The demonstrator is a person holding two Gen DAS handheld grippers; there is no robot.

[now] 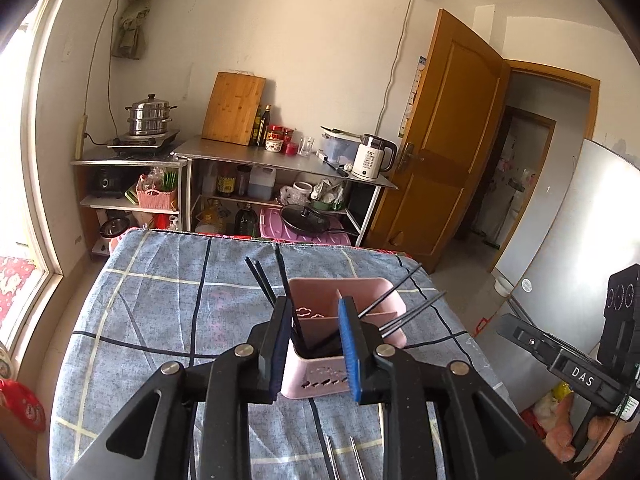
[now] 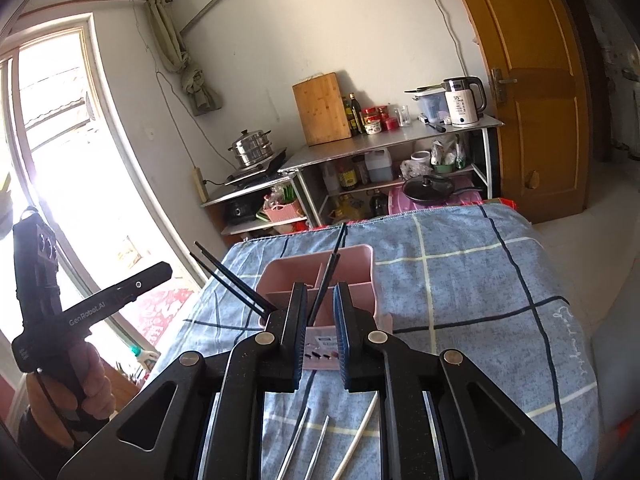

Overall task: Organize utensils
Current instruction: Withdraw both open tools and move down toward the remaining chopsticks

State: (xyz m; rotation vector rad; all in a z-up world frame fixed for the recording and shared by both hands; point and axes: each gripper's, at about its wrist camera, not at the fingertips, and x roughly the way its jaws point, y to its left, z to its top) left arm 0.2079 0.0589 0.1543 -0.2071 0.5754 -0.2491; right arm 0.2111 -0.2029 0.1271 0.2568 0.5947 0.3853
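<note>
Both the left gripper (image 1: pixel 316 344) and right gripper (image 2: pixel 320 336) hang part-open and empty, silver chopsticks (image 2: pixel 304 440) lying lengthwise just beneath the right, nearer than the pink holder (image 2: pixel 320 272).

**Holder on the table, chopsticks in and before it**

The utensil holder (image 1: pixel 320 376) stands on the cloth-covered table (image 1: pixel 160 320). Chopsticks (image 1: pixel 264 284) lean out of its compartments to both sides. Before it, nearer the cameras, metal chopsticks (image 2: pixel 308 436) lie flat on the cloth. Behind the table stands a shelf rack (image 1: pixel 280 160), a door (image 1: pixel 448 140) to its right.
</note>
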